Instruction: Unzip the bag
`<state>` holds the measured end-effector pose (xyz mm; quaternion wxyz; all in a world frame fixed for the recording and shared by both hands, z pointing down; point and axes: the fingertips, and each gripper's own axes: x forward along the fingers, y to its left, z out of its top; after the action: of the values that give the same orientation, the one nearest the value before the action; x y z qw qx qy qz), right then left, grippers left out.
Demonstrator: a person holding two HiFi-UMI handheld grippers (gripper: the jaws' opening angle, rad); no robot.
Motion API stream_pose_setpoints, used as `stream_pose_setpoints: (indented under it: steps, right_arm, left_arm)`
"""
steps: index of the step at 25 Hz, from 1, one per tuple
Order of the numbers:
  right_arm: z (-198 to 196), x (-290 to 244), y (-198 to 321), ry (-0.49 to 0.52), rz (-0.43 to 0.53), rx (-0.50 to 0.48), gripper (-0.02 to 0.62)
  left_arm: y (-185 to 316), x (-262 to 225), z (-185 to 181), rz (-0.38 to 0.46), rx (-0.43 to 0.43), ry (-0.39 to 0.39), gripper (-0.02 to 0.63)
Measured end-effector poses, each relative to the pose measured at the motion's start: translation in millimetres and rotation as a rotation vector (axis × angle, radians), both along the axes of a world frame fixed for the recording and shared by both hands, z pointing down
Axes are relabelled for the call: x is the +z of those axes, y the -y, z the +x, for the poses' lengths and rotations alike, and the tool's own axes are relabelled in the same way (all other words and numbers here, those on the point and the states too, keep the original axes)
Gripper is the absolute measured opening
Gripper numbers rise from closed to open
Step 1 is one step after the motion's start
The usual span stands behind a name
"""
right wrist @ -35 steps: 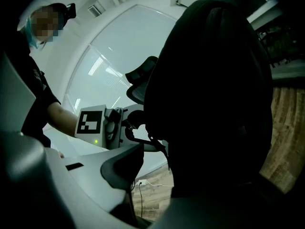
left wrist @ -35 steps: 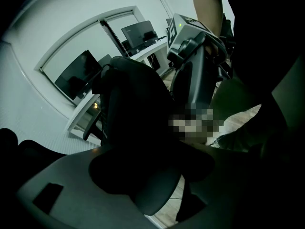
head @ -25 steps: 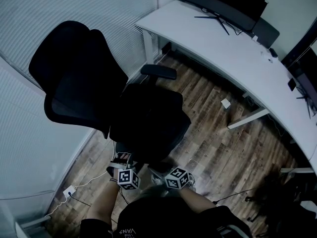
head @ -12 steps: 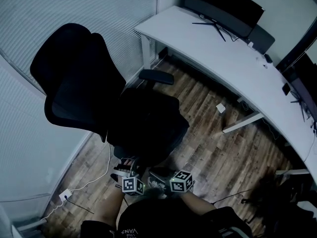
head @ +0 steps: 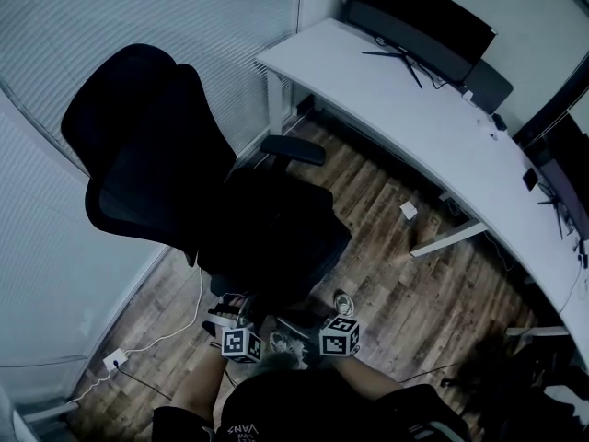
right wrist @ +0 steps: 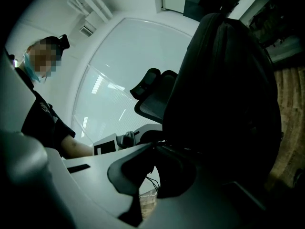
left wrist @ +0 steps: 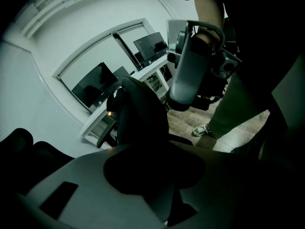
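Note:
A black bag (head: 276, 233) stands on the seat of a black office chair (head: 138, 145). Both grippers are at its near edge, low in the head view. In the left gripper view the bag (left wrist: 143, 113) rises between the closing jaws of my left gripper (left wrist: 164, 151), and I cannot see the pads pressing on it. My right gripper (right wrist: 157, 149) is shut at the edge of the bag (right wrist: 224, 80), on a small dark tab that looks like the zipper pull. The head view shows the left gripper (head: 237, 319) and the right gripper (head: 308, 330) close together.
A curved white desk (head: 414, 99) with a monitor (head: 414, 12) runs along the right. A white cable and socket (head: 115, 359) lie on the wood floor at the left. The person's shoe (head: 342, 302) is beside the chair base. Window blinds (head: 184, 17) are behind the chair.
Both marker cubes have dropped lower in the head view and sit closer to the person. The chair and the bag have not moved.

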<state>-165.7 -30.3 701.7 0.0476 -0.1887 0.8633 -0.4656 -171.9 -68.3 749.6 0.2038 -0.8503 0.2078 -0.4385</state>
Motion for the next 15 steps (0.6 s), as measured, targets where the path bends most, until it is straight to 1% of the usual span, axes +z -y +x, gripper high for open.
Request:
stream_pose_setpoints:
  steps: [6,9,15]
  right_arm:
    - [10.6,-22.1,12.2,0.073,-0.020,-0.012,0.046]
    - [18.2,-34.8,20.6,0.089,-0.016,-0.025,0.046]
    - [36.6,-54.0,37.1,0.132,-0.033,-0.030,0.046]
  left_arm:
    - [7.5,-5.1,-4.1,-0.004,-0.045,-0.003,0.109]
    - [13.4,-16.2,-4.5,-0.014,-0.075,-0.005,0.106]
    - [21.3,-23.2,-6.0,-0.020,-0.134,-0.002,0.100]
